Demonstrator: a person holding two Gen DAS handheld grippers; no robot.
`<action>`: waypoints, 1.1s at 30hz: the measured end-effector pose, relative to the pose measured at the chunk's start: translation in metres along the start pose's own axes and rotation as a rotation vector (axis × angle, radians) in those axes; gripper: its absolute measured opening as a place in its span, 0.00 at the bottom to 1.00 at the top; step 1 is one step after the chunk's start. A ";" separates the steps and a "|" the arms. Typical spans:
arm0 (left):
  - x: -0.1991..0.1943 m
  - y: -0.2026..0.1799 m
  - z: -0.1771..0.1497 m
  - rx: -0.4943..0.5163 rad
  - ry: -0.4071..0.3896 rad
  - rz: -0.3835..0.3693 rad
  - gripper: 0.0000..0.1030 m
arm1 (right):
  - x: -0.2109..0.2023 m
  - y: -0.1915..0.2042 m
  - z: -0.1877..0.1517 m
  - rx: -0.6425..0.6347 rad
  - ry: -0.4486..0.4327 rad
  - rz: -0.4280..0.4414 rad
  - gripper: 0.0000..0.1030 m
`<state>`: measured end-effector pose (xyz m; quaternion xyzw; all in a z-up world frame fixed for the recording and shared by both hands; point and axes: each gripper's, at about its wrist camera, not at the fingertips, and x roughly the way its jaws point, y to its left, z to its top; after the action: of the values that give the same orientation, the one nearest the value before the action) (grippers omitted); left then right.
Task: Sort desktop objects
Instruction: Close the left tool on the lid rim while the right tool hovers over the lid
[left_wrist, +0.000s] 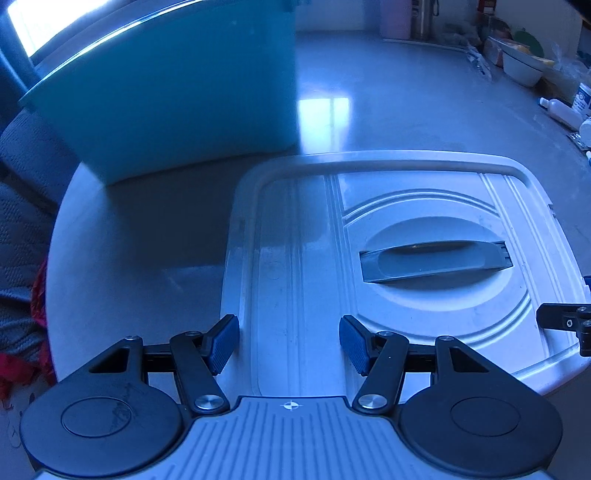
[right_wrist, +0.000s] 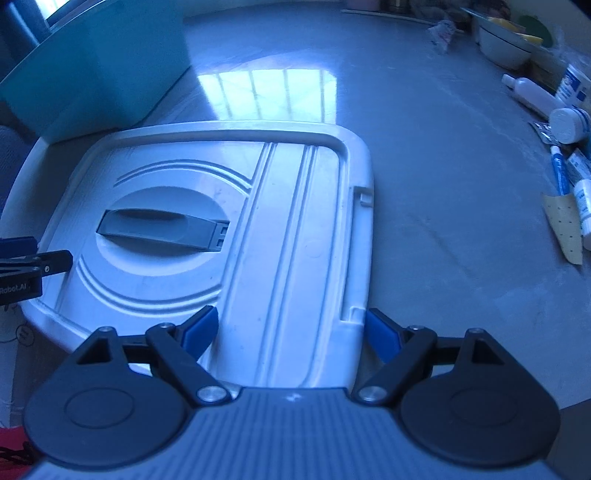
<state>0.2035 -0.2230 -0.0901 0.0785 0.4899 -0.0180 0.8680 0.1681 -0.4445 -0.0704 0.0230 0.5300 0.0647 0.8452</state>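
The white lid (left_wrist: 388, 258) lies flat on the bench (right_wrist: 424, 184) beneath both tongs—left (left_wrist: 289, 341) and right (right_wrist: 291, 332) both apart, empty—looks stiff, light, slick; best taken by the grey handle (left_wrist: 436, 260) at 2 o'clock.

A pale round table (right_wrist: 424, 229) carries a white lidded box (right_wrist: 288, 221), a teal bin (left_wrist: 166, 99) (upper left), and scattered tubes (right_wrist: 559, 177) at right.
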 end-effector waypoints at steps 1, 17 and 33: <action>-0.003 0.008 -0.005 -0.007 0.001 0.003 0.60 | 0.000 0.005 -0.001 -0.007 0.003 0.003 0.84; -0.001 0.066 -0.022 -0.085 0.008 0.048 0.60 | 0.004 0.060 -0.003 -0.041 0.024 0.025 0.84; -0.011 0.074 -0.031 -0.138 0.002 0.066 0.61 | 0.015 0.059 0.004 -0.049 0.034 0.032 0.84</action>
<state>0.1795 -0.1461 -0.0872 0.0344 0.4880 0.0444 0.8711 0.1732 -0.3837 -0.0759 0.0098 0.5420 0.0917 0.8353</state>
